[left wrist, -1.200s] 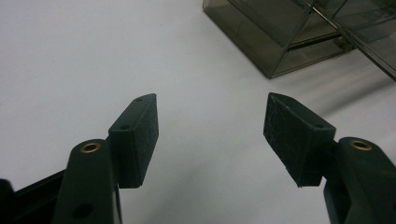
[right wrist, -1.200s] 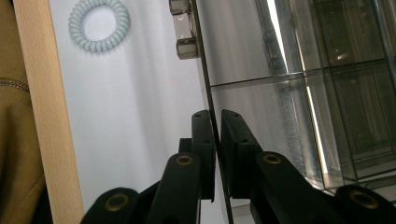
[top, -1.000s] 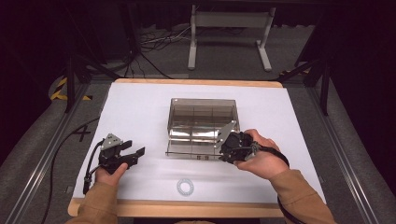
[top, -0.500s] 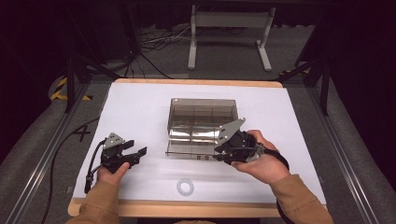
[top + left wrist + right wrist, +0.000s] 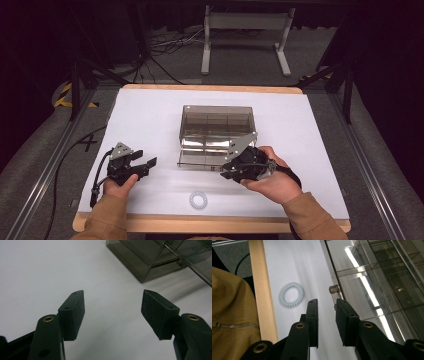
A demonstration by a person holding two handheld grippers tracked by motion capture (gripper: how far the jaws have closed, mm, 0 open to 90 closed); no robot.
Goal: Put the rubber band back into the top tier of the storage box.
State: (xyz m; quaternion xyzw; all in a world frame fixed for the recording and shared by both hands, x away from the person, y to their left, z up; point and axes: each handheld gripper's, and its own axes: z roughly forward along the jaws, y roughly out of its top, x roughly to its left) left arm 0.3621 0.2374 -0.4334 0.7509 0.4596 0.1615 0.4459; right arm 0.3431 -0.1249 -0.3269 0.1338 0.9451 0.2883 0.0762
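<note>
From above, my right tool (image 5: 231,169) sits at the near right corner of the smoky clear box (image 5: 216,129), whose lid (image 5: 205,161) lies swung down flat toward me on the white worktop (image 5: 150,115). Its jaws have just been opening and stand partly apart with nothing between them. My left tool (image 5: 145,165) rests well to the left of the box, jaws spread and empty. A pale coiled hair tie (image 5: 198,200) lies on the worktop near the front edge, between my two hands.

In the left gripper view, the left tool (image 5: 112,312) points across bare worktop, with the box corner (image 5: 150,262) ahead and to the right, well apart from the pads.

In the right gripper view, the right tool (image 5: 326,315) hovers just below the lid's small clear knob (image 5: 334,289), with the hair tie (image 5: 291,295) a little to the left.

The risk I see: if I go for the hair tie next, it is thin and springy, so a shallow pinch could slide off it. Swinging across, I could also clip the lid's edge or knob and shove the light box.
</note>
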